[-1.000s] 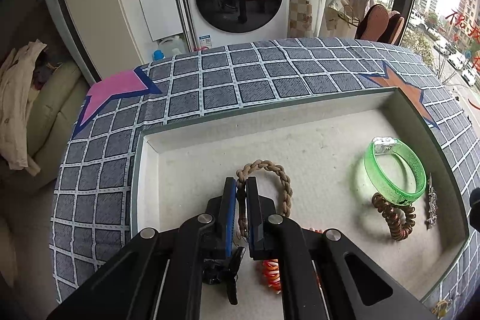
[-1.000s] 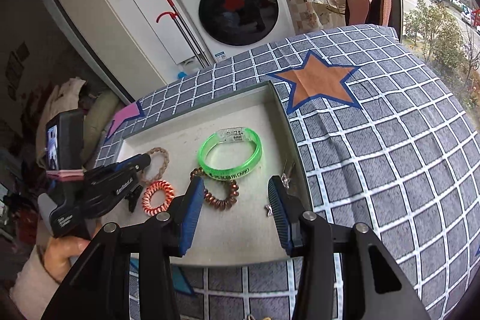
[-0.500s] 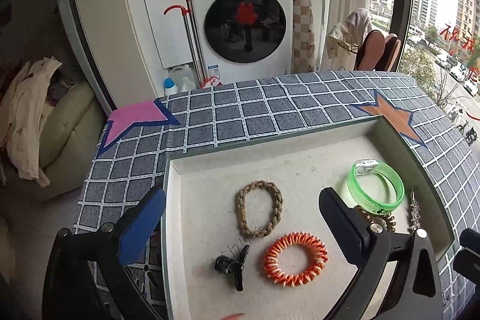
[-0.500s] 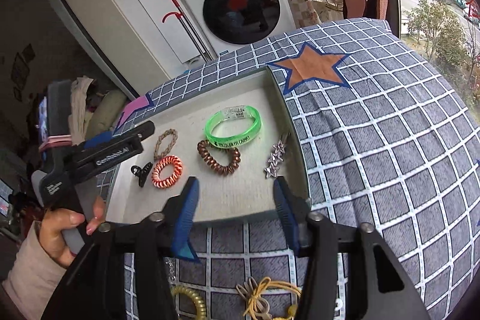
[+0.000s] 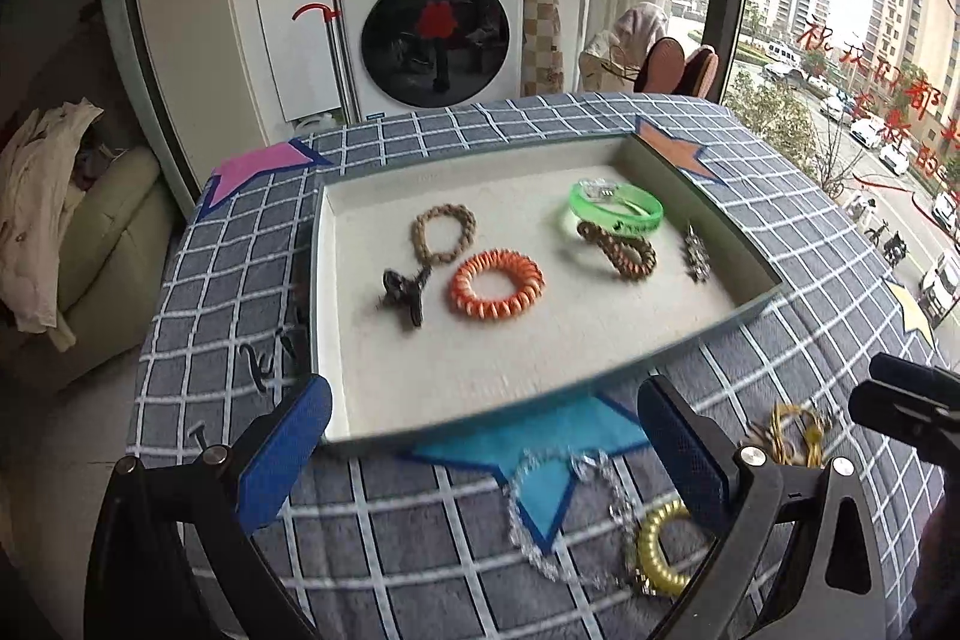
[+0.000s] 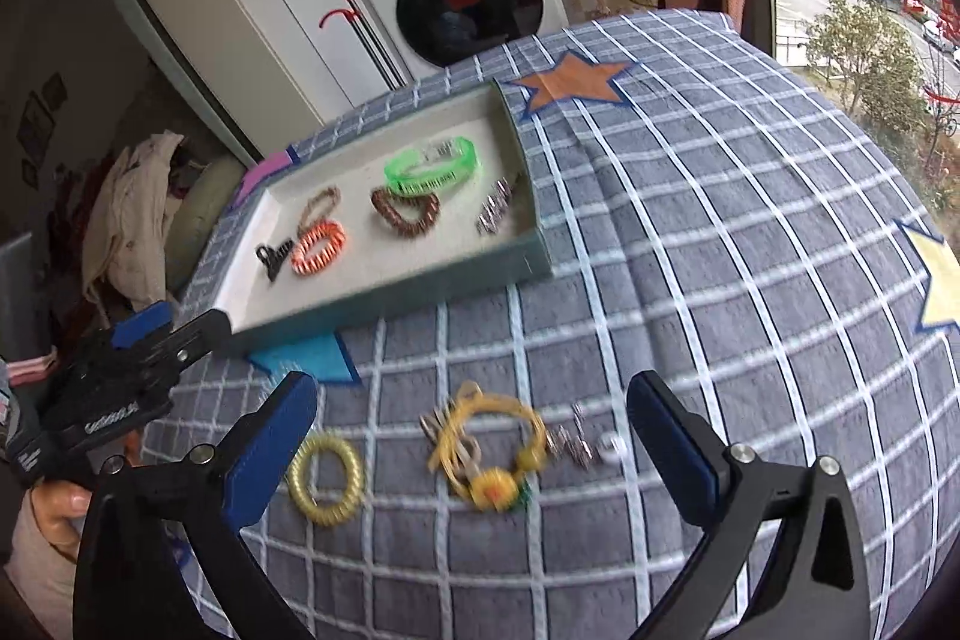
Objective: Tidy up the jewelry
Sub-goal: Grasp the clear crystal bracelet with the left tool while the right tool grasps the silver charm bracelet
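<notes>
Left gripper [image 5: 480,451]: is hovering over the near tray edge with its blue pads spread wide; it is gripping nothing.
Right gripper [image 6: 474,451]: is hanging above the loose pieces on the cloth, jaws fully apart, carrying nothing.
Tray [image 5: 708,331]: is sitting on the checked tablecloth [image 5: 240,244], long axis running left to right in the left wrist view.
Braided tan bracelet [image 5: 444,233]: is lying flat at the tray's left side, touching the black claw clip [image 5: 403,295].
Orange coil hair tie [image 5: 497,283]: is lying flat just beside the clip.
Green bangle [image 5: 617,206]: is leaning on the brown coil tie [image 5: 618,248].
Silver hair clip [image 5: 696,253]: is lying by the right wall, long axis pointing front to back.
Outside the tray: crystal bracelet [image 5: 564,511], yellow coil tie [image 6: 326,478] and yellow cord tie with flower [image 6: 486,451] are lying on the cloth.
</notes>
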